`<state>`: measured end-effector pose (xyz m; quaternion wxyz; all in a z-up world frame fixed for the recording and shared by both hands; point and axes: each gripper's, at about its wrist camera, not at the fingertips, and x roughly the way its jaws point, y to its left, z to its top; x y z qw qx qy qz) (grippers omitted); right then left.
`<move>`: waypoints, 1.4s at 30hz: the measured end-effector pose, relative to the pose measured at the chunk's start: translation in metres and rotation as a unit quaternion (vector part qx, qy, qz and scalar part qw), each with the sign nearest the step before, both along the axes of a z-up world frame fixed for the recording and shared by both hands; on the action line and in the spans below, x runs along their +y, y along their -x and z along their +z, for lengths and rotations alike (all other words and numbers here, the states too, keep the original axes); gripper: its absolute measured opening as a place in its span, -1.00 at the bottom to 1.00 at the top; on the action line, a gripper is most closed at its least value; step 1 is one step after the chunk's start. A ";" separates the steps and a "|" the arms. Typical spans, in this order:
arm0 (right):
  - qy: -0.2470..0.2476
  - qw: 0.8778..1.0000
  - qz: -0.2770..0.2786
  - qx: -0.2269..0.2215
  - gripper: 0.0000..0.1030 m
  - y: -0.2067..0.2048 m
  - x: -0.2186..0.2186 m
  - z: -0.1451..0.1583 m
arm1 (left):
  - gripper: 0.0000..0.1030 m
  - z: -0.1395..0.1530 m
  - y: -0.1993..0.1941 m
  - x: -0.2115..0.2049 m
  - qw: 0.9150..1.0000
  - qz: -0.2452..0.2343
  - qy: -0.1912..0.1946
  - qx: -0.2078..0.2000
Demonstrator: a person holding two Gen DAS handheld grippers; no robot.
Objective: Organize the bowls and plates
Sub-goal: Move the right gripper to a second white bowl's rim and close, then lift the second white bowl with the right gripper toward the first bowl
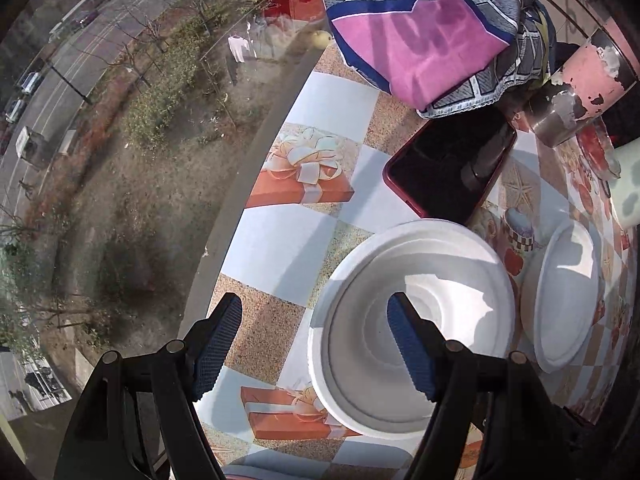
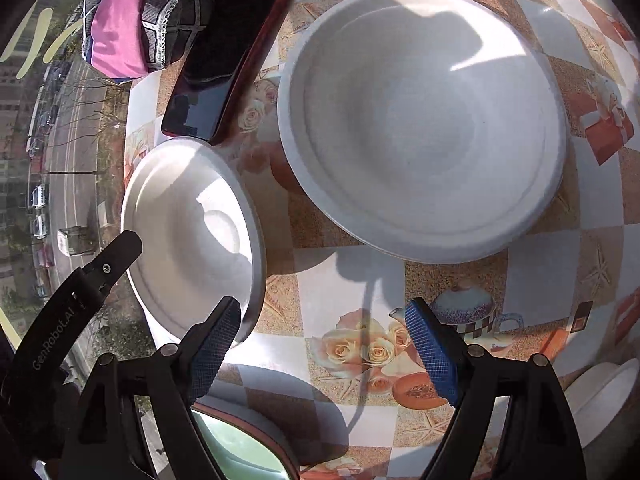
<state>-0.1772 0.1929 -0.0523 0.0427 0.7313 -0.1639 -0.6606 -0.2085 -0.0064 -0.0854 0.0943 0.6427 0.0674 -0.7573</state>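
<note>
White and shallow, the bowl (image 1: 412, 328) sat under the left gripper (image 1: 316, 348), whose spread fingers straddled its near rim without touching, one blue pad (image 1: 412, 352) over the hollow. Bare tablecloth (image 2: 320, 280) lay between the right gripper (image 2: 324, 348)'s parted fingers. Beyond them the plate (image 2: 424, 120) rested apart from the bowl, near a dark phone (image 2: 228, 64).

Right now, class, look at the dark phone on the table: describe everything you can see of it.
The phone is a flat slab with a glossy black screen, dark and reflecting, in a dark red case whose rim shows round the edges. It lies face up on the patterned tablecloth. Its far end meets, perhaps slips under, the pink and grey checked cloth; its near end lies close to the smaller white bowl. Neither gripper touches it.
</note>
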 end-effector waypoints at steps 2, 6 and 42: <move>0.003 1.000 0.001 -0.003 0.66 0.004 -0.005 -0.006 | 0.52 -0.008 0.001 -0.001 1.000 0.001 0.005 -0.009; 0.008 1.000 0.005 -0.008 0.66 0.010 -0.014 -0.015 | 0.52 -0.018 0.000 -0.003 1.000 0.009 0.003 -0.026; -0.011 0.993 0.072 -0.090 -0.60 -0.129 0.056 -0.039 | -0.31 -0.015 -0.173 0.127 0.973 -0.195 -0.037 -0.114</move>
